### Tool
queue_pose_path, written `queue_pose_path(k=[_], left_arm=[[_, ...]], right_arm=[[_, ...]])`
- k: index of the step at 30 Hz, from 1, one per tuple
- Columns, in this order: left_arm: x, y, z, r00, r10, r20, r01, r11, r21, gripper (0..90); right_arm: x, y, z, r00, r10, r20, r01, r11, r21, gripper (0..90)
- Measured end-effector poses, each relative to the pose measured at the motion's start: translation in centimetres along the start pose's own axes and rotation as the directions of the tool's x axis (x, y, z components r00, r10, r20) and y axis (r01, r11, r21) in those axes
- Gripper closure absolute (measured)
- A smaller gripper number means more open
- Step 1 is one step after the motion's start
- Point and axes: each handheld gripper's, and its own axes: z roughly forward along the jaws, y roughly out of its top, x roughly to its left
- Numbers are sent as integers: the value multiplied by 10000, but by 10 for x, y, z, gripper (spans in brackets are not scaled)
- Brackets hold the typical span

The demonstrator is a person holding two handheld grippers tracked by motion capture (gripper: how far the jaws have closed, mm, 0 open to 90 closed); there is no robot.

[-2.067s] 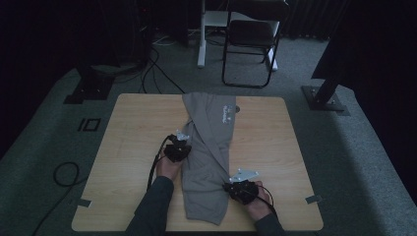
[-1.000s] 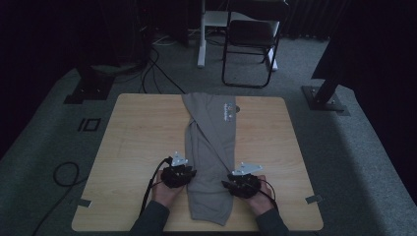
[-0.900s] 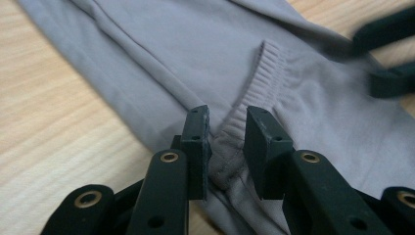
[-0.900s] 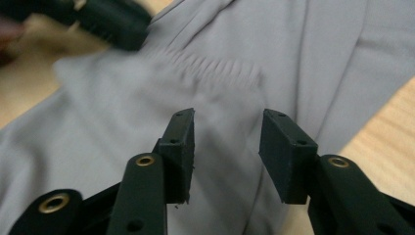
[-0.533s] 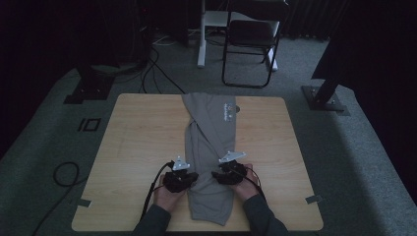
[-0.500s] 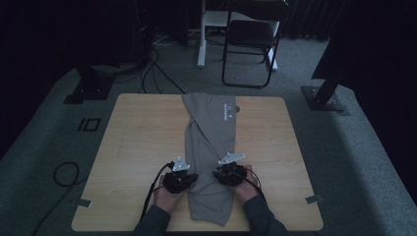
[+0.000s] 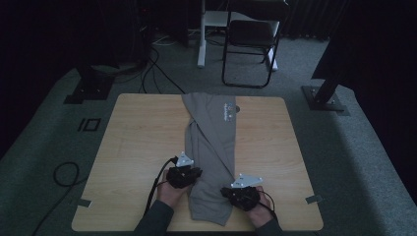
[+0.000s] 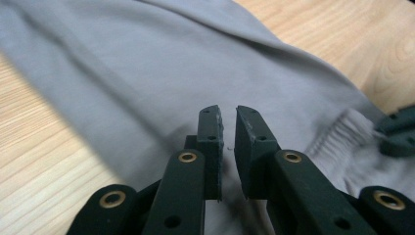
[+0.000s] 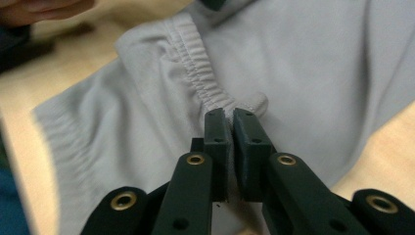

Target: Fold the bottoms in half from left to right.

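A grey, long-folded cotton garment [image 7: 212,157] with a small printed logo at its far end lies down the middle of the pale wooden counter [image 7: 137,142], reaching from the counter's far edge almost to its near edge. At the garment's near end, the right hand-held gripper [image 7: 227,191] sits on the garment's right border; in the right gripper view its black jaws are clamped together on a pinch of the gathered, stitched hem [image 9: 198,73], having just been closing. The left hand-held gripper [image 7: 195,172] sits at the garment's left border, a little farther up; in the left gripper view its jaws stand slightly apart above the cloth, a narrow gap between them and nothing pressed in it, having just been opening. Beyond the garment's far end, off the counter, stands a black folding chair [image 7: 251,39].
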Motion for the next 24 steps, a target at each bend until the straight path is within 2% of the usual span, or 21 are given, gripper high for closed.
queue_pose_path(k=[2,4,5,7,9,12,15,17,18,20,22,24], left_arm=[[-8,-2,4,9996,281,82,-283,9995,152,800],[-14,-7,4,9991,375,209,-381,9988,307,795],[-16,-10,4,9987,417,300,-428,9984,377,795],[-20,-17,3,9977,549,410,-575,9963,644,795],[-23,-22,2,9971,558,512,-596,9954,746,794],[-23,-29,-2,9968,323,733,-371,9972,653,794],[-25,-32,-6,9963,315,804,-373,9968,711,794],[-26,-33,-10,9961,479,740,-530,9963,673,793],[-26,-33,-12,9965,519,656,-558,9967,583,781],[-21,-31,-14,9981,521,343,-533,9979,377,763],[-10,-30,-12,9999,130,100,-133,9995,291,763],[-7,-30,-10,10000,12,22,-12,9994,341,764]], right_arm=[[4,-4,-4,9998,-211,7,211,9997,86,825],[6,-4,-10,9995,-301,-117,300,9995,-74,752],[6,-3,-12,9996,-264,-39,263,9994,-245,684],[1,1,-16,9997,2,264,13,9984,-572,663],[-7,6,-15,9968,284,749,-235,9975,-665,656],[-20,12,0,9885,306,1482,-266,9992,-294,682],[-27,10,17,9837,260,1778,-327,9989,346,730],[-25,8,20,9856,138,1687,-210,9989,410,729],[-22,7,19,9888,66,1492,-134,9989,445,722],[-16,4,17,9919,-166,1257,109,9989,457,713],[-11,1,15,9947,-194,1012,153,9991,405,699],[-9,-1,14,9963,-192,839,160,9991,388,697]])
